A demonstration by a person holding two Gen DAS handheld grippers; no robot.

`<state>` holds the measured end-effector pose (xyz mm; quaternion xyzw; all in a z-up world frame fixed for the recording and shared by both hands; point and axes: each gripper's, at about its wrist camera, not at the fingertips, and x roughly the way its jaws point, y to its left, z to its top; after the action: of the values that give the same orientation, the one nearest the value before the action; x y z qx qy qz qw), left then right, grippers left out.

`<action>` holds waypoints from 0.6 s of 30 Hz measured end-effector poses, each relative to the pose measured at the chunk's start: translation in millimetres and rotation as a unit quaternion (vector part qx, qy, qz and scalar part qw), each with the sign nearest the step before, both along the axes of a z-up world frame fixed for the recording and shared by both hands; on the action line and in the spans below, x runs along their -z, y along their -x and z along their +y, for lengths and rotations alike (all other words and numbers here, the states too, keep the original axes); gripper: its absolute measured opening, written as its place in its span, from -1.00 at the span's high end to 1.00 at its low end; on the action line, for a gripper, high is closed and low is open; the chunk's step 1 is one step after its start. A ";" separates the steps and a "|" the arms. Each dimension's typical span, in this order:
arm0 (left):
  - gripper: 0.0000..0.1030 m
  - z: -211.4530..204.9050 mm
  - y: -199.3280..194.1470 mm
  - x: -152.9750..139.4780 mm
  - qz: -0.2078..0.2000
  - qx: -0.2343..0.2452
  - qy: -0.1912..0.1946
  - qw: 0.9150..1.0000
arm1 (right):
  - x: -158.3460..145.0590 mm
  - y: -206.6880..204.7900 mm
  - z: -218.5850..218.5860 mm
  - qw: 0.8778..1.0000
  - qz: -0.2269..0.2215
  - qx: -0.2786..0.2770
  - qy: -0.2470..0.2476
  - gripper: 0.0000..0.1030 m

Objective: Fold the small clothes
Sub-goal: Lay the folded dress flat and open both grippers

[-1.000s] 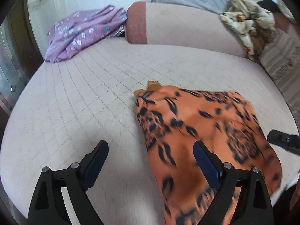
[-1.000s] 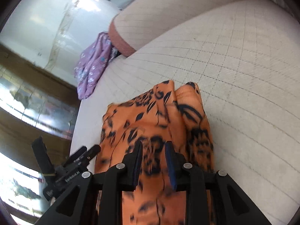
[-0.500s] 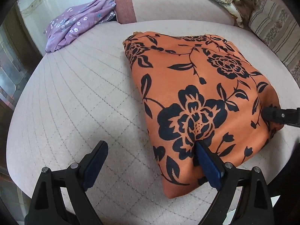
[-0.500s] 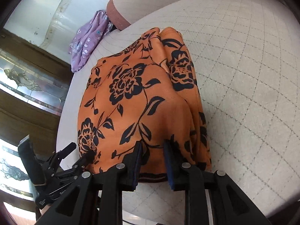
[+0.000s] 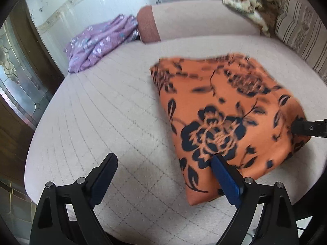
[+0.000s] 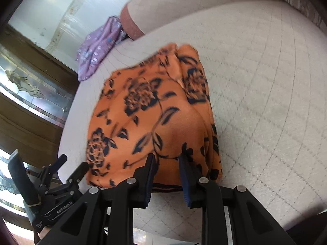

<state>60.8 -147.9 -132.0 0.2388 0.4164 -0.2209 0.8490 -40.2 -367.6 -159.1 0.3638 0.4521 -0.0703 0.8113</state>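
Observation:
An orange garment (image 5: 224,110) with black flowers lies folded on the pale quilted seat (image 5: 106,110). My left gripper (image 5: 163,163) stands open at the garment's near left corner. Its right finger (image 5: 222,173) rests against the cloth edge, and the left finger hangs over bare seat. In the right wrist view my right gripper (image 6: 166,160) is shut narrowly on the near edge of the orange garment (image 6: 147,110), which bulges up toward its fingers. The left gripper (image 6: 71,169) shows there at the garment's left corner. The right gripper's tip (image 5: 300,126) touches the garment's right edge.
A purple flowered garment (image 5: 98,45) lies at the seat's back left beside the backrest (image 5: 196,20). A crumpled patterned cloth (image 5: 251,2) and a striped cushion (image 5: 300,30) sit at the back right. A glass door (image 5: 18,77) is on the left. The seat's front edge runs just below both grippers.
A second ago the garment was still blurred and settling; it now lies flat and folded. Both grippers have drawn back toward its near edge. The left stays open, the right stays narrow.

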 end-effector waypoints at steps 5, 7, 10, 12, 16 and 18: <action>-0.84 -0.7 -6.9 14.6 0.008 0.000 0.005 1.000 | 12.5 -3.3 -0.1 1.000 -0.003 -0.008 -0.003 0.48; -0.84 -3.7 -5.8 14.3 -0.002 0.007 -0.004 1.000 | 13.5 -3.4 -0.3 1.000 -0.006 -0.010 -0.004 0.48; -0.84 -5.4 -1.3 14.9 -0.010 0.009 -0.008 1.000 | 15.0 -2.9 -2.4 1.000 -0.010 -0.008 -0.013 0.48; -0.84 -4.9 -0.9 14.4 -0.011 0.010 -0.009 1.000 | 15.7 -2.3 -2.5 1.000 -0.010 -0.007 -0.015 0.48; -0.84 -4.8 -0.5 15.8 -0.013 0.009 -0.008 1.000 | 15.8 -1.5 -3.0 1.000 -0.012 -0.007 -0.017 0.47; -0.84 -5.8 0.4 16.5 -0.014 0.010 -0.008 1.000 | 16.0 -1.0 -3.8 1.000 -0.014 -0.005 -0.021 0.47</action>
<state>60.4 -153.6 -148.5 0.2526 0.4038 -0.2223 0.8507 -39.2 -371.4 -175.1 0.3790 0.4443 -0.0517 0.8102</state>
